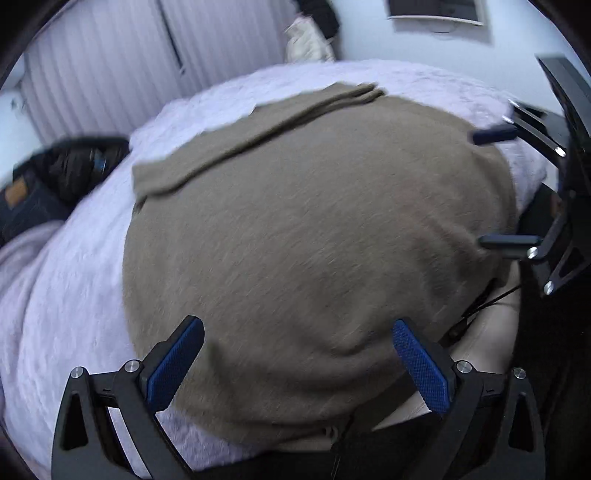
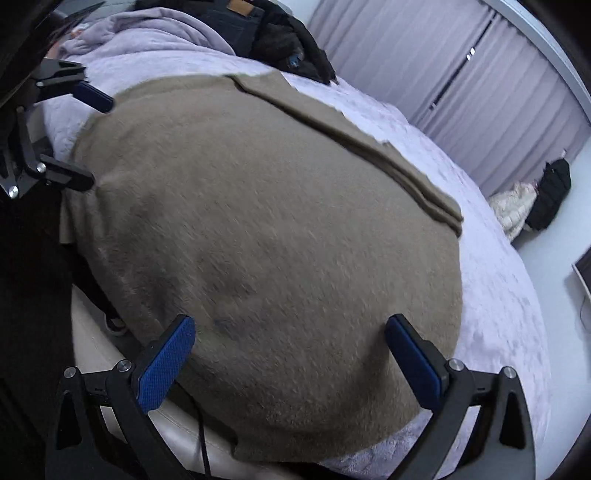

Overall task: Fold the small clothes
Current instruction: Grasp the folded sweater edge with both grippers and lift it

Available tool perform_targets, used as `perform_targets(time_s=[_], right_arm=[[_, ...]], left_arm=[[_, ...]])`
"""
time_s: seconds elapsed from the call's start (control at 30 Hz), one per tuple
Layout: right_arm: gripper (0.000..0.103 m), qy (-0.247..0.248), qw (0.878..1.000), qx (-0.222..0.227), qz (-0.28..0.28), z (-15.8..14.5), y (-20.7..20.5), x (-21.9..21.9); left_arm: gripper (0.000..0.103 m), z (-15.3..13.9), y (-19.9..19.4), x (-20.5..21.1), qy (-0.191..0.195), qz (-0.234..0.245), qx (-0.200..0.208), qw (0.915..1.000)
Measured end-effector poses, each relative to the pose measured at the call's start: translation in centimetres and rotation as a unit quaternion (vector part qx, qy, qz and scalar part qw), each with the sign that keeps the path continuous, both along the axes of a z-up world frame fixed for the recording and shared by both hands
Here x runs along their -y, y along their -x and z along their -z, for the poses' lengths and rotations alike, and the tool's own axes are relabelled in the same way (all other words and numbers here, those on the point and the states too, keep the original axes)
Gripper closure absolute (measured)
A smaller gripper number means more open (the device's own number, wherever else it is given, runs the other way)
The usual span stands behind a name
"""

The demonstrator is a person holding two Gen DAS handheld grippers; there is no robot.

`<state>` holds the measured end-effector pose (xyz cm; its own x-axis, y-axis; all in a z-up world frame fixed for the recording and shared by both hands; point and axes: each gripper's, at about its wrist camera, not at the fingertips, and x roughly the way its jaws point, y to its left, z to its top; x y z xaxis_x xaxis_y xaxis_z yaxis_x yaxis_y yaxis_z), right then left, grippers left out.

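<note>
A brown knit garment (image 1: 314,229) lies spread flat on a lilac bedspread (image 1: 81,295), with a folded strip (image 1: 258,125) along its far edge. It also fills the right wrist view (image 2: 266,229). My left gripper (image 1: 297,332) is open over the garment's near edge, its blue pads (image 1: 173,365) wide apart. My right gripper (image 2: 290,330) is open over the near edge at the other side. Each gripper shows in the other's view, the right one (image 1: 491,188) and the left one (image 2: 88,142), both open beside the garment's edge.
Dark clothes and jeans (image 1: 44,184) are piled on the bed's far corner, also seen in the right wrist view (image 2: 258,33). Lilac curtains (image 2: 461,74) hang behind. A cream bag (image 2: 513,210) and a black bag (image 2: 552,192) sit on the floor. The pale bed frame (image 2: 166,435) runs below the garment.
</note>
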<state>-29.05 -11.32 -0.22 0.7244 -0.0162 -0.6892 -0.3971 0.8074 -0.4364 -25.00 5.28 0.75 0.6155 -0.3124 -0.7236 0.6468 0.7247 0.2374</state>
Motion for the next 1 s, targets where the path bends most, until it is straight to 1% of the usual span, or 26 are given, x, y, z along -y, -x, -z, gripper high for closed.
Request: perform_targets(time_s=[0.03, 0.07, 0.1, 0.13, 0.17, 0.2, 0.23, 0.27, 0.33, 0.37, 0.43, 0.5, 0.53, 0.6, 0.63, 0.67, 0.7, 0.73, 0.77, 0.8, 0.83, 0.87, 0.93, 1.0], right_arm=[[0.000, 0.003, 1.000, 0.019, -0.020, -0.4, 0.2, -0.8], [0.000, 0.015, 0.998, 0.034, -0.045, -0.6, 0.3, -2.0], [0.000, 0.033, 0.996, 0.042, -0.067, -0.3, 0.2, -3.0], [0.001, 0.056, 0.994, 0.050, -0.085, 0.2, 0.1, -3.8], [0.001, 0.086, 0.990, 0.060, -0.097, 1.1, -0.2, -4.5], [0.001, 0.116, 0.986, 0.069, -0.096, 2.1, -0.8, -4.7], [0.001, 0.131, 0.985, 0.068, -0.091, 2.9, -1.3, -4.4], [0.001, 0.120, 0.988, 0.051, -0.087, 3.3, -1.8, -3.5], [0.001, 0.081, 0.994, 0.018, -0.066, 3.2, -2.2, -1.1], [0.001, 0.073, 0.996, 0.014, -0.058, 3.2, -2.0, 0.1], [0.001, 0.085, 0.995, 0.019, -0.045, 3.3, -0.8, 2.5], [0.001, 0.097, 0.995, 0.009, -0.026, 3.5, 0.0, 4.6], [0.001, 0.092, 0.996, 0.003, -0.015, 3.3, 0.4, 5.7], [0.000, 0.064, 0.997, -0.026, 0.021, 2.6, 0.5, 8.0], [0.000, 0.025, 0.998, -0.052, 0.036, 2.0, 0.4, 9.3], [0.000, -0.020, 0.996, -0.076, 0.042, 1.6, 0.3, 10.4], [0.000, -0.078, 0.991, -0.104, 0.047, 1.1, 0.3, 11.6], [0.000, -0.132, 0.981, -0.131, 0.048, 0.8, 0.1, 12.7], [0.000, -0.170, 0.972, -0.153, 0.047, 0.8, -0.1, 13.3], [0.000, -0.204, 0.961, -0.180, 0.044, 1.2, -0.7, 13.8], [0.000, -0.217, 0.953, -0.206, 0.044, 1.9, -1.3, 14.0], [0.000, -0.215, 0.950, -0.223, 0.047, 2.6, -1.9, 14.1], [0.001, -0.204, 0.950, -0.233, 0.044, 3.4, -2.7, 13.6], [0.001, -0.204, 0.951, -0.230, 0.031, 3.5, -2.7, 13.0]], left_arm=[[0.000, 0.3, 0.2, 1.0, -0.015, 0.009, 0.013, 0.9998], [0.000, 1.1, 0.0, 2.2, -0.042, 0.015, 0.022, 0.9988], [0.000, 2.0, -0.4, 3.0, -0.067, 0.014, 0.023, 0.9974], [0.000, 3.4, -1.1, 3.7, -0.101, 0.008, 0.020, 0.9946], [0.000, 4.1, -1.2, 3.8, -0.115, 0.006, 0.031, 0.9929], [0.000, 4.3, -1.0, 3.6, -0.114, 0.012, 0.040, 0.9925], [0.000, 4.3, -0.7, 3.1, -0.111, 0.015, 0.045, 0.9927], [0.000, 4.3, -0.5, 2.4, -0.110, 0.010, 0.041, 0.9931], [0.000, 4.5, -0.4, 0.2, -0.106, -0.012, 0.030, 0.9938], [0.000, 4.7, -0.5, -0.8, -0.105, -0.025, 0.022, 0.9939], [0.000, 5.2, -1.0, -3.2, -0.107, -0.058, -0.002, 0.9925], [0.000, 4.8, -0.9, -4.6, -0.085, -0.068, -0.023, 0.9938], [0.000, 4.6, -0.9, -5.1, -0.073, -0.074, -0.038, 0.9939], [0.000, 4.8, -1.9, -6.0, -0.055, -0.098, -0.101, 0.9886], [0.000, 5.0, -2.5, -6.6, -0.036, -0.114, -0.133, 0.9839], [0.000, 5.0, -2.8, -7.0, -0.015, -0.122, -0.156, 0.9801], [0.000, 4.8, -3.2, -7.4, 0.014, -0.129, -0.179, 0.9753], [0.000, 4.7, -3.5, -7.7, 0.037, -0.130, -0.198, 0.9708], [0.000, 4.6, -3.9, -7.8, 0.063, -0.130, -0.223, 0.9640], [0.000, 4.8, -4.1, -7.8, 0.078, -0.131, -0.240, 0.9588], [0.000, 5.1, -4.3, -7.7, 0.088, -0.132, -0.253, 0.9545], [0.000, 5.6, -4.3, -7.4, 0.089, -0.129, -0.262, 0.9523], [0.000, 6.6, -4.2, -6.8, 0.073, -0.122, -0.272, 0.9517], [0.000, 6.7, -4.1, -6.5, 0.075, -0.124, -0.275, 0.9504]])
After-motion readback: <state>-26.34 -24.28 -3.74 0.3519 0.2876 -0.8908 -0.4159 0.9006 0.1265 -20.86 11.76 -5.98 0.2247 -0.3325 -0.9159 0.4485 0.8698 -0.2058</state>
